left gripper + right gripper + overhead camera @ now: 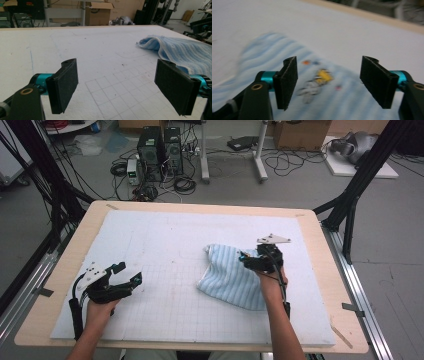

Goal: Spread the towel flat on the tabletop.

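Note:
A light blue striped cloth [231, 279] lies crumpled on the right half of the white mat, with one end humped up. My right gripper [244, 257] hovers just over the cloth's far right part, pointing left. In the right gripper view its jaws [329, 62] stand open with nothing between them, and below them is the cloth [274, 47], which carries a small yellow print. My left gripper [128, 273] rests low over the mat at the near left, open and holding nothing. In the left gripper view [116, 65] it points across the mat, with the cloth [180, 50] off to the right.
A white foam mat [165, 245] with a faint grid covers the wooden table [320, 245]. Black frame posts [360, 175] rise at both far corners. Computer towers [160, 150], cables and boxes stand on the floor beyond the far edge.

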Tool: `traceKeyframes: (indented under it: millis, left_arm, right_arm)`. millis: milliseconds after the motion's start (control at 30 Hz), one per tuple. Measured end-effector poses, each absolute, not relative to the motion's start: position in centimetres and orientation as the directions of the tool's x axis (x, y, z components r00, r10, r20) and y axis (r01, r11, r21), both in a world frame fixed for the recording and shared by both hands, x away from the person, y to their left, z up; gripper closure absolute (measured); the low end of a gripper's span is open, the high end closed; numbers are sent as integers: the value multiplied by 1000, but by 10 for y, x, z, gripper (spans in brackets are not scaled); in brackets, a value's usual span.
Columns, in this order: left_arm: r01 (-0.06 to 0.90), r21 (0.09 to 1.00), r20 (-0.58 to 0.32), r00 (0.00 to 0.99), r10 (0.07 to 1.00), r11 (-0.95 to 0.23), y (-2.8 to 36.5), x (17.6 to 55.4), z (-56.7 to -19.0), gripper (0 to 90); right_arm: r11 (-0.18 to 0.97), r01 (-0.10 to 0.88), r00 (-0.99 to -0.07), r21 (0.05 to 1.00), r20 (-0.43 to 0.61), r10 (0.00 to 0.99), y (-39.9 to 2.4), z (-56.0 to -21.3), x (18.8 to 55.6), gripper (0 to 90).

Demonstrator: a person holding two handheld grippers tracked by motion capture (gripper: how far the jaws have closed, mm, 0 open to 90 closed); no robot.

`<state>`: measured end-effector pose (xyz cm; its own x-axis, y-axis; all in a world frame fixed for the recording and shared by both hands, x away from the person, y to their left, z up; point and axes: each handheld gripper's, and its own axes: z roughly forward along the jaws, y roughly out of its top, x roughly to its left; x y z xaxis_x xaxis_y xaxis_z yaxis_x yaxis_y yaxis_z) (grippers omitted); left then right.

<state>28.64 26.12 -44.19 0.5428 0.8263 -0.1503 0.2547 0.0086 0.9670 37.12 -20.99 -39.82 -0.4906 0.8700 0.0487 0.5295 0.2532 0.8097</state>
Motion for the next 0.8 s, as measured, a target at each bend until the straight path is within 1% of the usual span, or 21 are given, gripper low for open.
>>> traceKeyframes:
  millis: [33,100,200,233,267,333,367,400,433,467,500,600,667,800]
  left_arm:
    - [253,967,-150,543,826,9,261,287,-442,193]
    - [254,967,-153,544,825,12,261,287,-442,193]
    - [254,967,-150,543,826,9,262,286,-441,193]
    - [253,967,-149,543,827,8,262,286,-441,193]
    - [253,967,-149,542,827,9,263,285,-441,193]
    - [252,968,-149,541,828,10,264,285,-441,193]
    - [251,968,-151,539,829,13,264,285,-441,193]
    - [249,968,-149,538,829,12,265,285,-441,193]
    - [248,969,-153,537,830,18,265,285,-440,193]
    - [249,968,-153,536,830,18,266,285,-440,193]
    - [249,968,-152,533,832,18,266,285,-440,193]
    - [244,969,-154,529,835,24,269,284,-439,193]
    - [241,970,-152,525,837,25,270,284,-439,193]
    - [240,970,-154,525,837,28,272,283,-438,193]
  right_arm:
    - [253,529,-491,810,49,870,-210,-398,371,251]
    - [254,579,-522,775,114,845,-196,-408,377,205]
    - [334,624,-560,706,107,821,-177,-424,385,209]
    - [351,639,-570,684,117,813,-172,-429,388,264]
    - [379,639,-587,669,107,802,-169,-432,389,362]
    - [397,624,-602,673,89,794,-165,-434,388,588]
    - [402,613,-616,680,93,782,-164,-433,387,672]
    - [416,599,-635,684,90,767,-163,-432,385,719]
    - [435,588,-656,682,87,750,-160,-431,383,739]
    - [445,576,-690,686,116,715,-153,-429,378,755]
    - [445,576,-690,686,116,715,-153,-429,378,755]
    - [440,552,-735,708,163,659,-139,-424,364,755]
    - [456,522,-773,720,174,610,-124,-421,351,755]
    - [441,508,-793,740,201,575,-114,-416,343,754]
